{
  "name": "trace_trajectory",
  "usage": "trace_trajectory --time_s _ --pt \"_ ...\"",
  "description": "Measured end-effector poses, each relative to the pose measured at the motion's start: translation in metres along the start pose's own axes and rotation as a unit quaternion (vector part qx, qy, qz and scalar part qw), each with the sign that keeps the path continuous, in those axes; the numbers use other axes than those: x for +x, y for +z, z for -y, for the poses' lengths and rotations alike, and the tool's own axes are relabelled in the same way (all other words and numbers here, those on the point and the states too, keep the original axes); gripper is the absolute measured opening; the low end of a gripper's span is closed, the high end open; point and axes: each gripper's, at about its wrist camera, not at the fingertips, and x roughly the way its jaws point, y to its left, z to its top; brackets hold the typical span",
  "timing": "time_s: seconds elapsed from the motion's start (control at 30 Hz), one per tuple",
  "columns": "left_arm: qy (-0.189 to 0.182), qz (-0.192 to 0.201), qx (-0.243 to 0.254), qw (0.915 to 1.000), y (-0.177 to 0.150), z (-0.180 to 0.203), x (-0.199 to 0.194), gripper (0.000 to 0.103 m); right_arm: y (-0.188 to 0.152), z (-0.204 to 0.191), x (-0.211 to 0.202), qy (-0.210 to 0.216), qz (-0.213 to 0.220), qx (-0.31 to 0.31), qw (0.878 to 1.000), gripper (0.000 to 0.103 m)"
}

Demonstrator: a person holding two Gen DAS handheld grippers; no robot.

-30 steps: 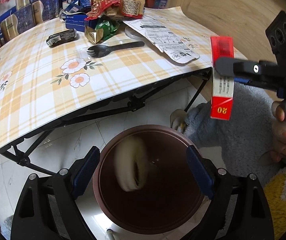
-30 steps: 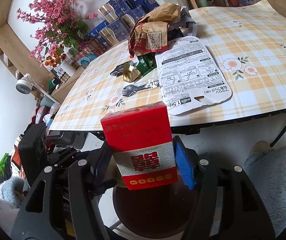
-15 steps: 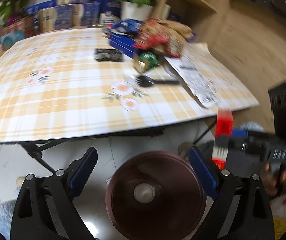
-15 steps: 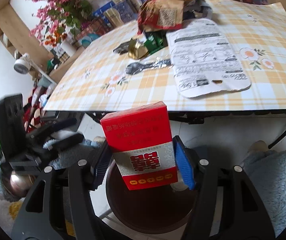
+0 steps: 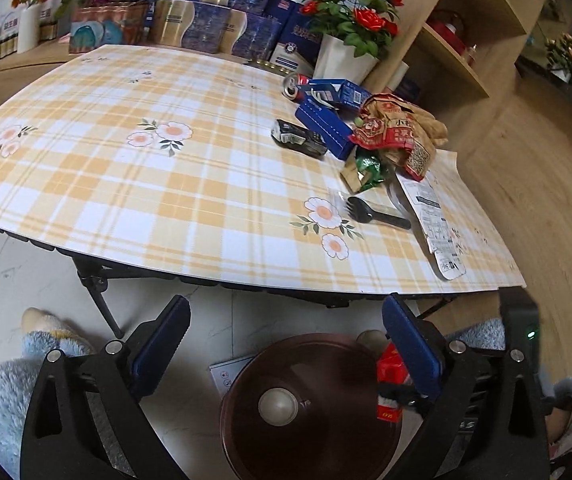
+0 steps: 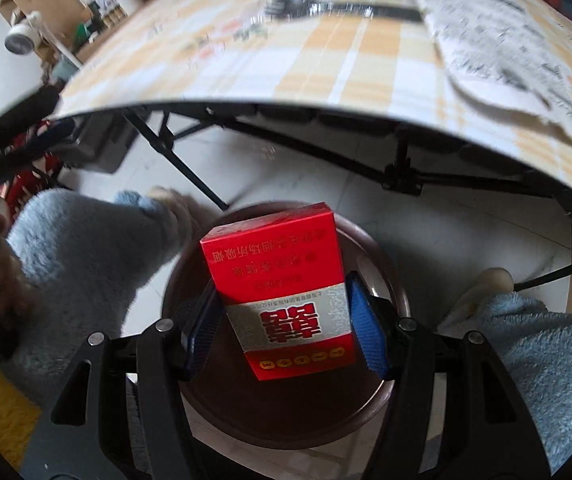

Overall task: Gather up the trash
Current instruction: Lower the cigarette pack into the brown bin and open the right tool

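Observation:
A dark brown bin (image 5: 326, 440) stands on the floor below the table edge, with a crumpled pale wad (image 5: 278, 406) at its bottom. My left gripper (image 5: 285, 304) hovers above the bin, its jaws opening and nothing between them. My right gripper (image 6: 282, 286) is shut on a red cigarette box (image 6: 282, 300) and holds it just over the bin (image 6: 286, 416). The same red box (image 5: 392, 368) shows at the bin's right rim in the left wrist view. On the checked table (image 5: 166, 184) lie a black fork (image 5: 378, 214), a white printed card (image 5: 434, 220), a snack bag (image 5: 398, 136) and a green wrapper (image 5: 366, 168).
Blue boxes (image 5: 322, 120), a black wrapper (image 5: 298, 136) and a can (image 5: 294, 82) lie further back on the table. A flower pot (image 5: 342, 60) and stacked boxes line its far edge. Black folding legs (image 5: 98, 292) run under it. Fuzzy blue slippers (image 5: 46, 340) flank the bin.
The pale wad has dropped from between the left jaws to the bin's bottom, and the left gripper has pulled back and rolled level. The right gripper has sunk with the red box over the bin.

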Motion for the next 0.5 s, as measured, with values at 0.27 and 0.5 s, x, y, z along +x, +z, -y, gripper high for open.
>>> trace_trajectory --time_s 0.27,0.5 --pt "-0.001 0.001 -0.002 1.0 0.0 -0.001 0.0 0.095 0.002 -0.004 0.003 -0.004 -0.008 -0.007 1.0 0.074" --pt "0.0 0.004 -0.002 1.0 0.001 0.0 -0.001 0.095 0.008 0.002 -0.018 0.002 0.037 0.004 0.999 0.08"
